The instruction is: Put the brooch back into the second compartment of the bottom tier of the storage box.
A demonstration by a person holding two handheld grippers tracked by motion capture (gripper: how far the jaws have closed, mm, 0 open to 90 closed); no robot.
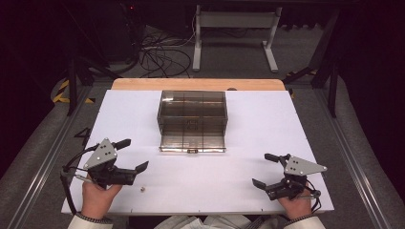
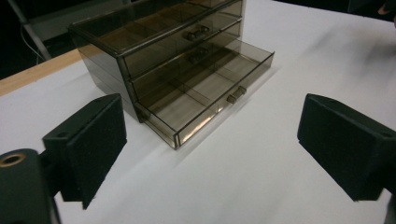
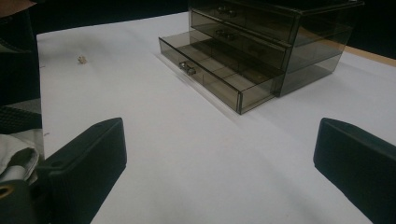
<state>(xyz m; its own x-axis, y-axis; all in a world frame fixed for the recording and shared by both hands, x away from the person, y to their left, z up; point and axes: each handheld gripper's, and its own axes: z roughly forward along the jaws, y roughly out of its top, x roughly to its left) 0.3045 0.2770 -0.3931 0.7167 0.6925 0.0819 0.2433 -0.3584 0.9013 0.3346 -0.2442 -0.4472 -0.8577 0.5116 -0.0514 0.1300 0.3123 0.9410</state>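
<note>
Smoked-plastic drawer chest [image 1: 192, 110] sits mid-table, bottom drawer [image 1: 192, 143] pulled out, while I hold left gripper [image 1: 133, 155] and right gripper [image 1: 265, 169] wide and empty; next probably fetching that tiny, indistinct object [image 1: 143, 189].

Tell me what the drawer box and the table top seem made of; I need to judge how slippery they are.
The drawer box looks like smoky, see-through hard plastic with a glossy finish: its dividers show through the walls and its edges catch glints. The table top looks like a matt white sheet or board, with little reflection; a bare wooden strip shows at its far edge.
</note>
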